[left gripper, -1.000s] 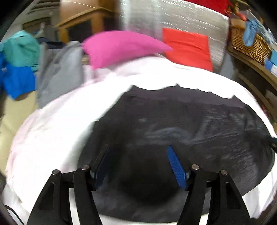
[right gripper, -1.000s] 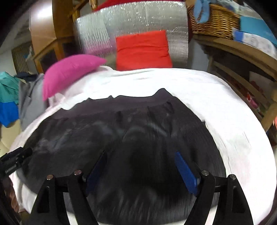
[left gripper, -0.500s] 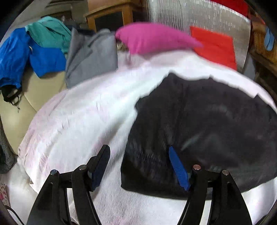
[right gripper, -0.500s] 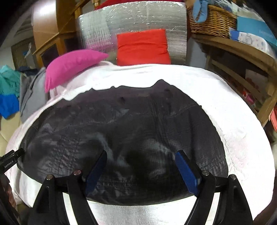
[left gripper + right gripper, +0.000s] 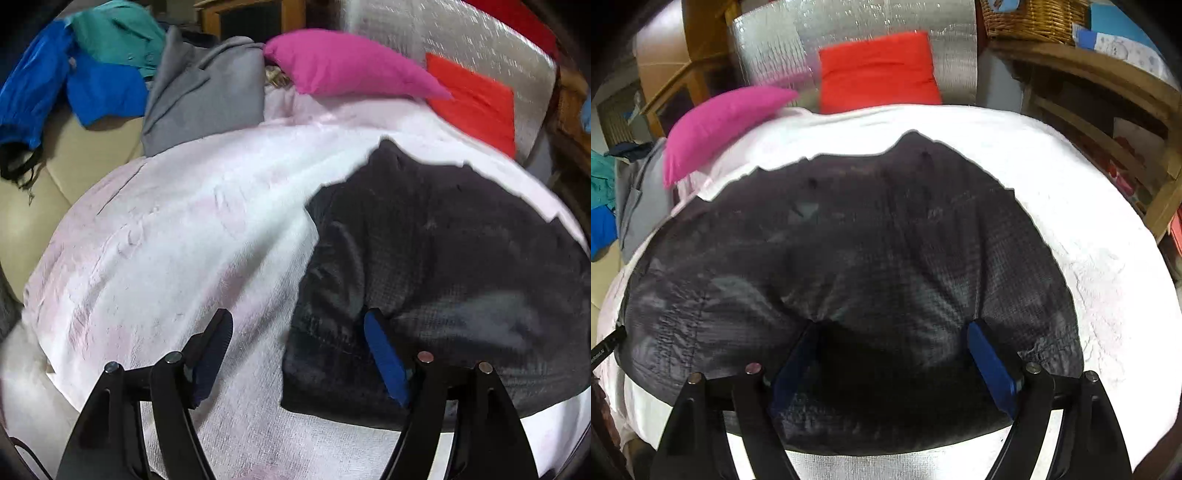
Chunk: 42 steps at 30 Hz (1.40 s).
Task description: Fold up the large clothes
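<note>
Black garment [image 5: 849, 258] lies flat; left claw [image 5: 297, 325], right claw [image 5: 890, 328] both spread apart.

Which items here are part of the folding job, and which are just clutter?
In the job:
- black garment, spread flat
- white cover it lies on
- left claw and right claw, both open

Lying about:
- pink pillow
- red cushion
- grey garment
- blue garment and teal garment
- wicker basket

Ahead of the grippers, a black garment [image 5: 849, 266] with faint grid weave lies on white-pink towelling [image 5: 166, 258]. Beyond: a magenta pillow [image 5: 347, 62], a red cushion [image 5: 879, 70].
</note>
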Available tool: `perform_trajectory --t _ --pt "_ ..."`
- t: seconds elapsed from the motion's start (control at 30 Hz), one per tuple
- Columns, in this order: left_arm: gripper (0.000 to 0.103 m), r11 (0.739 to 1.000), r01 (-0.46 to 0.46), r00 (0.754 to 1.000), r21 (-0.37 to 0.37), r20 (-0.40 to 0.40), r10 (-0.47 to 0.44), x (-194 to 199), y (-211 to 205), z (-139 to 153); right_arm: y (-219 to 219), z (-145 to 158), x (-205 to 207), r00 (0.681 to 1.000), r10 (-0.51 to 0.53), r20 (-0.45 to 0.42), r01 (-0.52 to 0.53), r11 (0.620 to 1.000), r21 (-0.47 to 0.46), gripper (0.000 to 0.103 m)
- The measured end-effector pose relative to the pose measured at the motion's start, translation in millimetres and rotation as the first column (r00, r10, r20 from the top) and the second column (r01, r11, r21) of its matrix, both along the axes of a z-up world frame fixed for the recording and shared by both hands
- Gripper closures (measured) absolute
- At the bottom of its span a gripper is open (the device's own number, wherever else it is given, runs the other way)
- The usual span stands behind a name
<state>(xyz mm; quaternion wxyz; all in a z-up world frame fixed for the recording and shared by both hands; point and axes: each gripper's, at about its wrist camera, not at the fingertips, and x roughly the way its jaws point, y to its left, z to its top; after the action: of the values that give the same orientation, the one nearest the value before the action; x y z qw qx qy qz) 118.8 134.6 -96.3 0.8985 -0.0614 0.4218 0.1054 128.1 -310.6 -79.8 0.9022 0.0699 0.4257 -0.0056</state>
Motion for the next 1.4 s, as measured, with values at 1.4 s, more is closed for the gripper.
perform_trajectory --t 1.4 --pt "0.028 0.987 0.157 0.986 0.043 0.056 -0.159 -13 -79 52 22 29 -14 0.996 0.085 0.021 -0.086 0.994 0.068 0.017"
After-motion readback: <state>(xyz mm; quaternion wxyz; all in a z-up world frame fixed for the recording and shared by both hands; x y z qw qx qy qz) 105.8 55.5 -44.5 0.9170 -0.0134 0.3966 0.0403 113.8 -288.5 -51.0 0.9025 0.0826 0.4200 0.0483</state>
